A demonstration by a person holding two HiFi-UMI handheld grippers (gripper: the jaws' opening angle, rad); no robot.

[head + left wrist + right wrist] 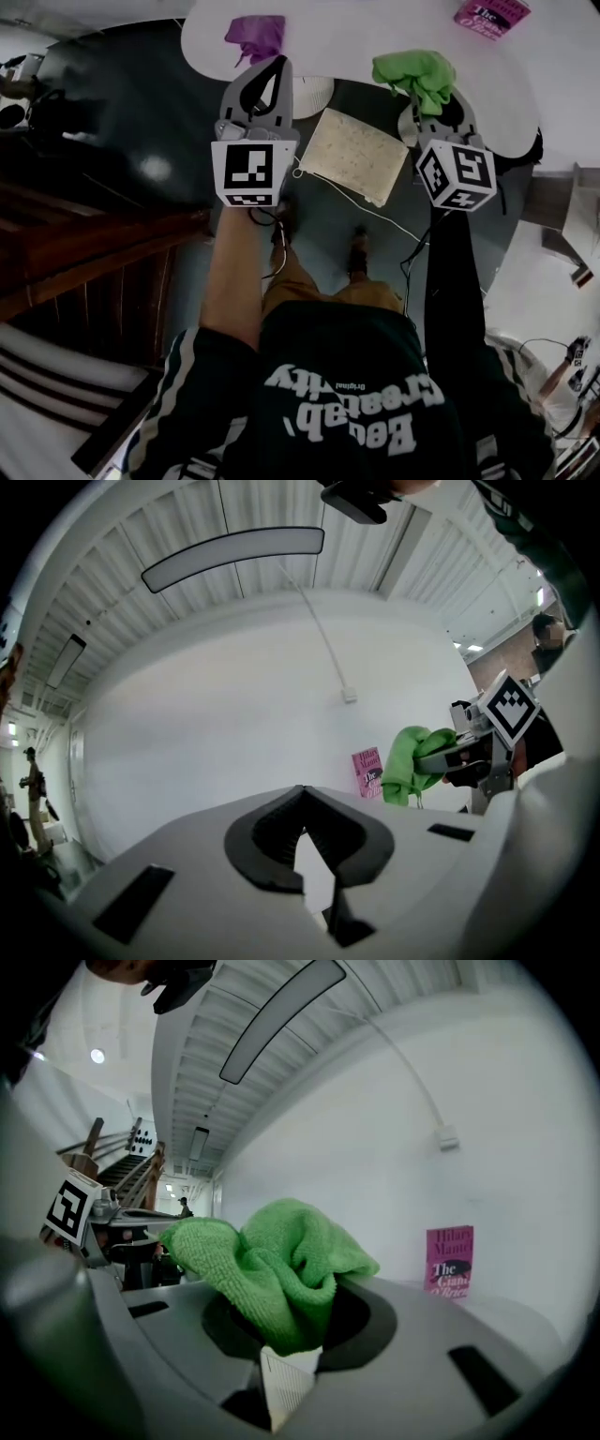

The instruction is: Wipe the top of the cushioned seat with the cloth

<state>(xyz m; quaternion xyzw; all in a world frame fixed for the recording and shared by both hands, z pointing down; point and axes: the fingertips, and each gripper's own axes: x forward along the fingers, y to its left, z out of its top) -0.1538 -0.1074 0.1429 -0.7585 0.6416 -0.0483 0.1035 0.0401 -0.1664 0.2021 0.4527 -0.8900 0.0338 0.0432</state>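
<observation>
Between the jaws of the right gripper (427, 94): green cloth (272, 1269), pinched by one low fold, the rest bulging up and forward as a loose wad. Left gripper (302, 794): jaws closed tip to tip, nothing between them.

Below and between the two grippers in the head view: cushioned seat (354, 155), cream, square, well apart from the cloth, not yet wiped. Just behind the seat, toward the person: white cable (375, 208) along its near edge. Ahead of both grippers: white table (544, 84), with the wad held over its near rim. Ahead of the left tips: purple cloth (254, 36). Ahead and to the right of the right gripper: pink book (491, 13).

Risks, judged:
- Loss of the cloth mid-stroke, from drag on a wad held by a single fold.
- Patchy wipe, from a bunched pad with little flat face; possible scrape of bare jaw on the cushion if pressed hard.
- Snag on the cable at the near edge during a pull stroke.
- Knock against the table rim on the way down to the seat.
- Shift of the seat under pressure, with the left gripper not bracing it.
</observation>
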